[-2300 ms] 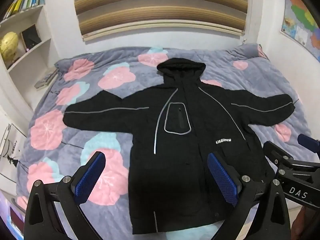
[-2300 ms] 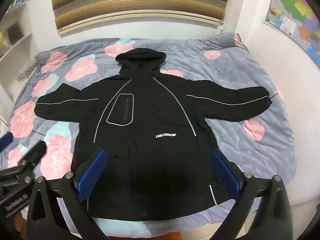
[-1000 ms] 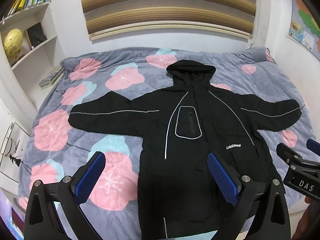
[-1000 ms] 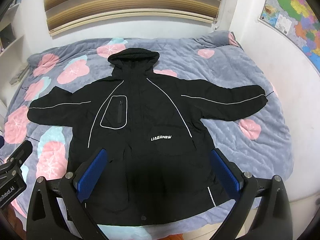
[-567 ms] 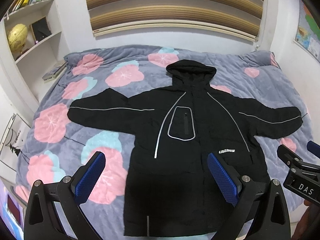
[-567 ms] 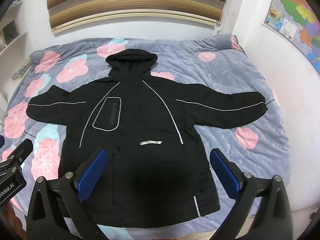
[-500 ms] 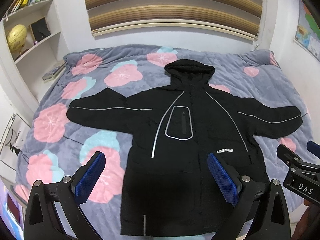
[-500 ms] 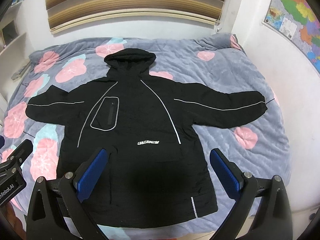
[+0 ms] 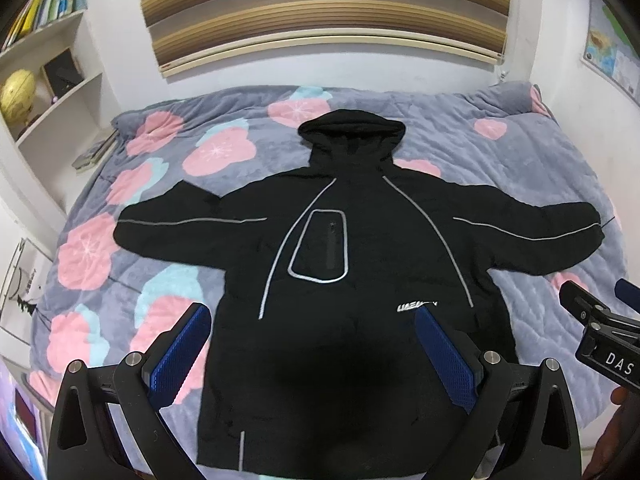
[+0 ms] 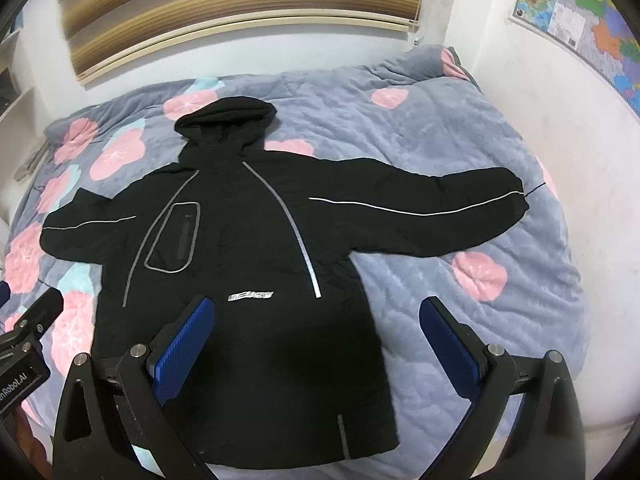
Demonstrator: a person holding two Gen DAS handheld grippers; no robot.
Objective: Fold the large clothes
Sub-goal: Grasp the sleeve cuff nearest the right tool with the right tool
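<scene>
A black hooded jacket [image 9: 352, 264] with grey reflective piping lies flat, front up, on the bed, both sleeves spread out and the hood toward the wall. It also shows in the right wrist view [image 10: 248, 256]. My left gripper [image 9: 312, 348] is open and empty, held above the jacket's lower hem. My right gripper [image 10: 316, 336] is open and empty, above the jacket's lower right side. The right gripper also shows at the right edge of the left wrist view [image 9: 600, 332]; the left gripper shows at the left edge of the right wrist view [image 10: 28, 336].
The bed has a grey quilt with pink flowers [image 9: 168, 280]. A white shelf with books and a gold globe [image 9: 16, 92] stands at the left. A striped blind [image 9: 320, 4] hangs on the far wall. A map [image 10: 580, 8] hangs on the right wall.
Both grippers have shifted to the right over the bed; the jacket now sits further left in the right wrist view. The jacket has not moved and both grippers stay open.
</scene>
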